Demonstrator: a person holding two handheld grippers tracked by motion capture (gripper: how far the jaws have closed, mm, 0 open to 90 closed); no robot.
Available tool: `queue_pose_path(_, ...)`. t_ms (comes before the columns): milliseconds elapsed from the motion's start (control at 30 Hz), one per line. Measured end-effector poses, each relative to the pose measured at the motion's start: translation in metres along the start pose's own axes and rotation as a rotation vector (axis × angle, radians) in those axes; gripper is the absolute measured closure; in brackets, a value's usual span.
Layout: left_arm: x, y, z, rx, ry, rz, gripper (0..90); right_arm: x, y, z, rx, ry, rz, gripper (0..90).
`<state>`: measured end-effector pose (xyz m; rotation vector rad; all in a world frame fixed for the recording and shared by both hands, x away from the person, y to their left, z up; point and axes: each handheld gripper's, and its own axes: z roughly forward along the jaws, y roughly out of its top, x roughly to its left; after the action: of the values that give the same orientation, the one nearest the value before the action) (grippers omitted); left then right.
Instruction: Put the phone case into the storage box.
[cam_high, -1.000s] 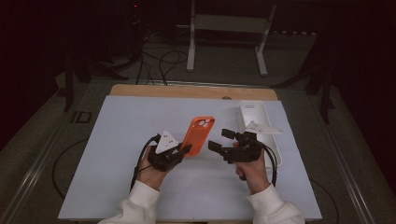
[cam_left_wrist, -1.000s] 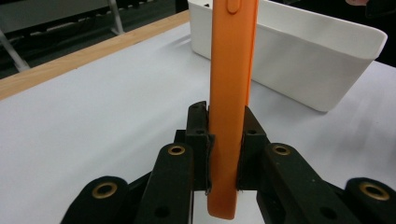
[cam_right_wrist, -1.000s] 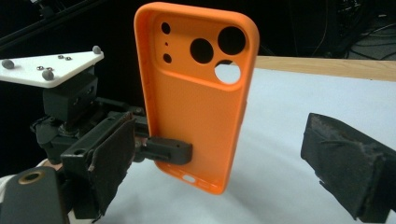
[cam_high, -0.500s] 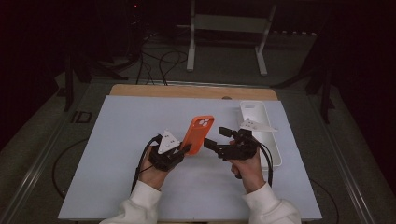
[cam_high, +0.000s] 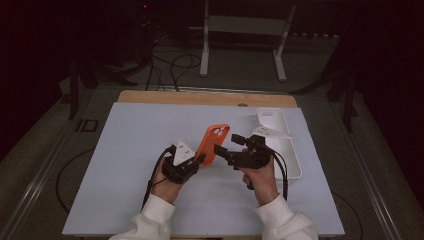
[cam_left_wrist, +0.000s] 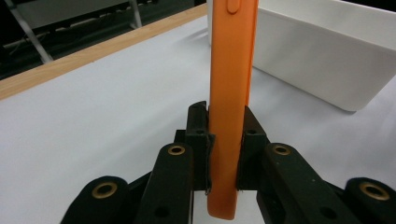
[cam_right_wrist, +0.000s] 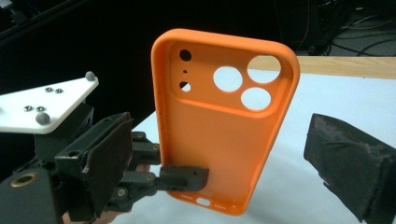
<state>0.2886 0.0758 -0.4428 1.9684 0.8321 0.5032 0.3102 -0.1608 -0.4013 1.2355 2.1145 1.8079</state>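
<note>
High view: the left gripper (cam_high: 196, 161) holds an orange phone case (cam_high: 213, 143) upright above the pale blue surface (cam_high: 125, 150), gripping it at its lower end. The right gripper (cam_high: 227, 145) sits just beside the case on its right, jaws apart and aimed at it, with no contact evident. A white tray (cam_high: 292, 160) lies on the surface to the right, behind the right hand (cam_high: 260, 177), with a second white case-like item resting at its far end; detail there is too small to confirm. Left gripper view: the jaws are clamped on the phone case's thin side walls near the bottom edge, and the case (cam_left_wrist: 232, 93) rises straight up between them, edge-on. The white tray (cam_left_wrist: 327, 51) stands beyond it. Right gripper view: the case (cam_right_wrist: 219, 135) faces the camera with its inner side and camera cut-outs showing; the right jaws stand wide apart on either side of it, not touching. The left gripper (cam_right_wrist: 140, 172) pinches the lower left corner region. Assessment: the hold is narrow and low on a flexible shell, so a sideways push from the right jaws as they close could pivot or twist the case out of the clamp and drop it to the surface. Closing off-centre could also bow the soft walls and cause a slip.
</note>
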Motion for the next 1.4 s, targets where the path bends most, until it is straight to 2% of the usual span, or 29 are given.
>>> queue_pose_path(433,-0.003,-0.002,0.004,0.011,0.018,0.002,80.0,0.006,0.004,0.006,-0.008,-0.022,0.020,8.2)
queue_pose_path(633,-0.007,-0.003,0.006,0.024,0.024,0.016,80.0,0.008,0.004,0.011,-0.003,-0.027,0.029,8.5)
queue_pose_path(867,-0.014,-0.004,0.010,0.048,0.034,0.050,80.0,0.010,0.001,0.016,0.008,-0.020,0.039,10.1)
queue_pose_path(1067,-0.011,-0.005,0.009,0.043,0.045,0.021,80.0,0.009,-0.002,0.012,-0.006,-0.053,0.036,10.0)
queue_pose_path(1400,-0.013,-0.005,0.006,0.027,0.042,0.021,80.0,0.003,-0.002,0.008,-0.038,-0.098,0.055,8.1)
